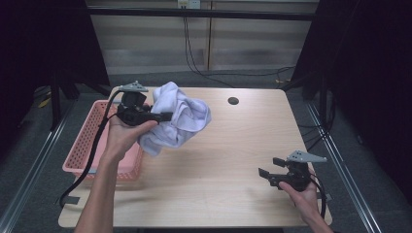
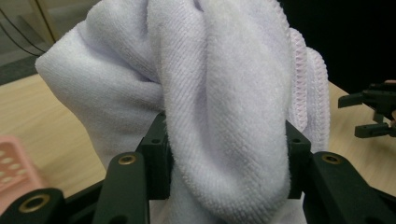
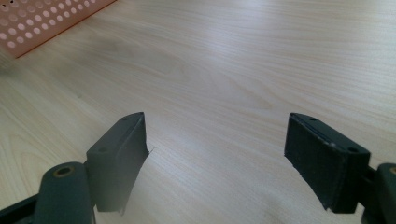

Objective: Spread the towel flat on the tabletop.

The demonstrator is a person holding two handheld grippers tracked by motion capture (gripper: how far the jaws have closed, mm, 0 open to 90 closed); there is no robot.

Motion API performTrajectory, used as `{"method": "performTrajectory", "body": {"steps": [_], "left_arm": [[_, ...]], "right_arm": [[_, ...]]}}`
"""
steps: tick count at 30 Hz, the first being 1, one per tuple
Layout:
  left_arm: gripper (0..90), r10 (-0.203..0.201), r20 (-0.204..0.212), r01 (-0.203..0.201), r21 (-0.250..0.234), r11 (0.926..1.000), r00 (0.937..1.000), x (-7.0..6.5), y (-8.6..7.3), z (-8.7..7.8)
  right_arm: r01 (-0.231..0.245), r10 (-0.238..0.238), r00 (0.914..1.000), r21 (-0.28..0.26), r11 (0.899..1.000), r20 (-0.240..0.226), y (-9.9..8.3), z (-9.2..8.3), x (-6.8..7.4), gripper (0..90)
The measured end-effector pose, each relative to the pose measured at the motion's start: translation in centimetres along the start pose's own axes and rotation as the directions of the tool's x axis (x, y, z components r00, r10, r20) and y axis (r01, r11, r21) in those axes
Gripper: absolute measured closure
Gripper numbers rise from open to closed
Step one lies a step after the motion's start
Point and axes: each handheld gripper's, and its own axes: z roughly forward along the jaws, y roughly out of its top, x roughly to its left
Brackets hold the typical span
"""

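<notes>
A bunched white towel (image 1: 177, 119) hangs in the air over the table's left part, beside a pink basket (image 1: 92, 141). My left gripper (image 1: 165, 116) is shut on it. In the left gripper view the thick terry fold of the towel (image 2: 224, 107) fills the gap between both black pads (image 2: 156, 154), and its pink-stitched hem shows at the right. My right gripper (image 1: 272, 167) rests low over the table near the front right corner. Its jaws stand wide apart in the right gripper view (image 3: 215, 154) with bare wood between them.
The pink perforated basket stands at the table's left edge; its corner (image 3: 42, 23) appears in the right gripper view. A small round hole (image 1: 233, 101) sits in the tabletop at the back. Black cables trail from both grippers. Dark curtains flank the light wooden table (image 1: 228, 145).
</notes>
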Motion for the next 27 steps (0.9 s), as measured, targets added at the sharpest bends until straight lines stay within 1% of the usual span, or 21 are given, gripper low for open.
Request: {"method": "performTrajectory", "body": {"steps": [2,3,4,5,8,9,10,11,14,16,17,19,20,22,23,24,26,27], "left_arm": [[50.4,0.015,0.006,-0.016,0.023,0.9996,0.9999,-0.7,-0.3,0.8],[50.3,0.009,0.016,-0.009,0.023,0.9997,0.9998,-1.1,-0.6,1.3],[50.2,0.014,0.027,-0.014,0.029,0.9995,0.9995,-1.5,-0.8,1.7],[50.1,0.01,0.037,-0.011,0.031,0.9995,0.9993,-1.8,-1.1,2.2],[49.8,-0.001,0.066,-0.003,0.059,0.9982,0.9978,-2.9,-2.0,3.9],[49.6,0.004,0.078,-0.01,0.069,0.9975,0.997,-3.2,-2.4,4.6],[49.5,-0.004,0.087,-0.004,0.083,0.9965,0.9962,-3.6,-2.7,5.3],[49.4,-0.001,0.098,-0.008,0.1,0.995,0.9952,-3.8,-3.1,5.9],[48.8,-0.009,0.099,-0.004,0.126,0.992,0.995,-4.4,-4.3,7.7],[48.1,-0.017,0.112,0.0,0.15,0.9886,0.9936,-4.9,-5.4,8.9],[47.9,-0.008,0.117,-0.011,0.16,0.987,0.9931,-5.1,-5.8,9.3],[47.1,0.004,0.111,-0.025,0.185,0.9825,0.9938,-5.6,-6.9,10.5],[46.5,0.016,0.106,-0.039,0.216,0.9756,0.9943,-5.9,-7.5,11.2],[44.1,0.026,0.102,-0.048,0.222,0.9737,0.9945,-6.0,-8.3,12.0],[42.7,0.018,0.101,-0.041,0.231,0.972,0.9948,-5.9,-8.6,12.3],[40.9,0.019,0.099,-0.043,0.247,0.968,0.9949,-5.9,-8.8,12.6],[35.6,0.044,0.093,-0.067,0.261,0.9629,0.9947,-5.8,-9.5,13.1],[31.5,0.029,0.104,-0.053,0.244,0.9683,0.9942,-5.7,-9.7,13.0]], "right_arm": [[-0.002,0.002,1.0,-0.001,1.0,-0.002,0.0,0.0,0.1,20.6],[0.001,-0.001,1.0,-0.002,1.0,-0.003,0.0,0.0,0.1,20.6],[0.002,-0.002,1.0,-0.003,1.0,-0.003,0.1,0.0,0.1,20.6],[0.002,-0.002,1.0,-0.003,1.0,-0.002,0.1,0.0,0.1,20.6],[-0.001,0.001,1.0,-0.001,1.0,-0.004,0.1,0.1,0.1,20.7],[-0.003,0.003,1.0,0.0,1.0,-0.005,0.1,0.2,0.0,20.7],[-0.004,0.004,1.0,-0.002,1.0,-0.005,0.1,0.2,0.0,20.6],[-0.004,0.003,1.0,-0.004,1.0,-0.006,0.1,0.2,0.0,20.7],[0.0,0.0,1.0,0.0,1.0,-0.005,0.1,0.1,0.1,20.7],[0.007,-0.007,0.9999,-0.001,1.0,-0.008,0.1,0.0,0.2,20.8],[0.009,-0.009,0.9999,-0.001,1.0,-0.009,0.0,0.0,0.3,20.8],[0.012,-0.012,0.9998,0.0,1.0,-0.013,-0.1,0.0,0.4,20.8],[0.014,-0.014,0.9998,-0.002,1.0,-0.015,-0.1,-0.1,0.5,21.0],[0.017,-0.017,0.9997,0.001,1.0,-0.018,0.0,0.0,0.6,21.0],[0.016,-0.016,0.9997,0.002,1.0,-0.02,0.0,0.1,0.6,21.0],[0.017,-0.017,0.9995,0.003,1.0,-0.025,0.0,0.2,0.7,21.0],[0.019,-0.019,0.9993,0.006,1.0,-0.032,0.1,0.6,1.0,21.0],[0.022,-0.021,0.999,0.01,1.0,-0.04,0.1,0.8,1.2,20.8]]}}
